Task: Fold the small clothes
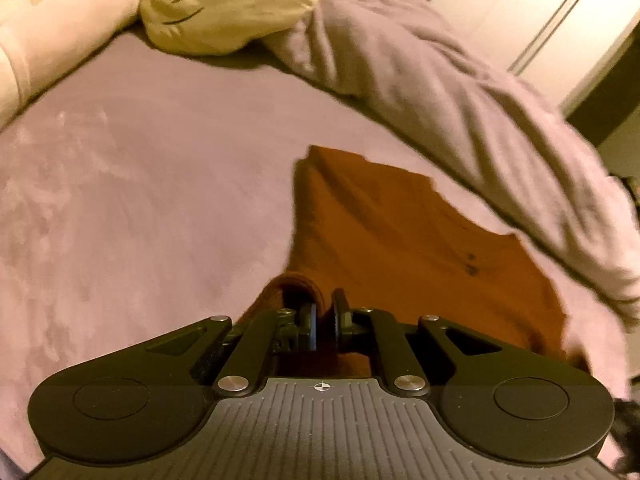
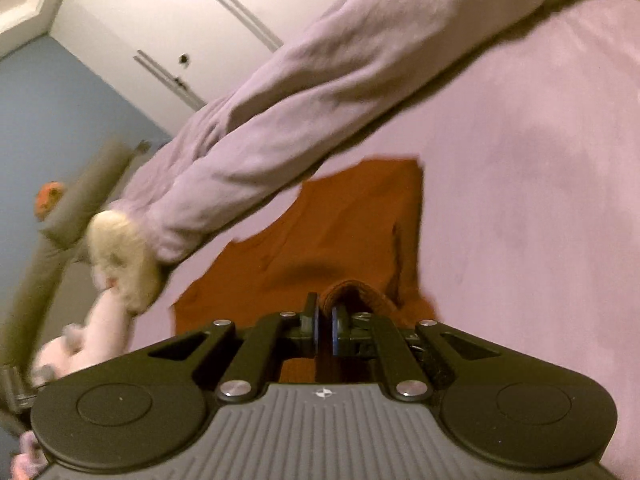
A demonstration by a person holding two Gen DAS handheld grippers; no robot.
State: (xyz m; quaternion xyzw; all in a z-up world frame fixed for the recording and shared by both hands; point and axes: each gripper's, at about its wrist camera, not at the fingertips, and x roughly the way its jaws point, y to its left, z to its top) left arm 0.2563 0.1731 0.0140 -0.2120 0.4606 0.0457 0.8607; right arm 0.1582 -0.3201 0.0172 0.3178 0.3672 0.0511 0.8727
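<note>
Both grippers [image 1: 324, 320] [image 2: 325, 324] pinch the orange garment [image 1: 400, 232]; only the left view shows the plush [image 1: 236, 4].

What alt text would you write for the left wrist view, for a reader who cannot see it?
The left gripper, shut, pinches a rolled edge of a rust-orange garment that lies spread on a pink bed cover. Beyond it lie a rumpled lilac blanket and a cream plush toy with a cat face.

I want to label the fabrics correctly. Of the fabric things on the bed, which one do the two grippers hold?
The rust-orange garment. Both the left gripper and right gripper are shut on its ribbed edge; the lilac blanket and cream plush toy lie apart, untouched.
</note>
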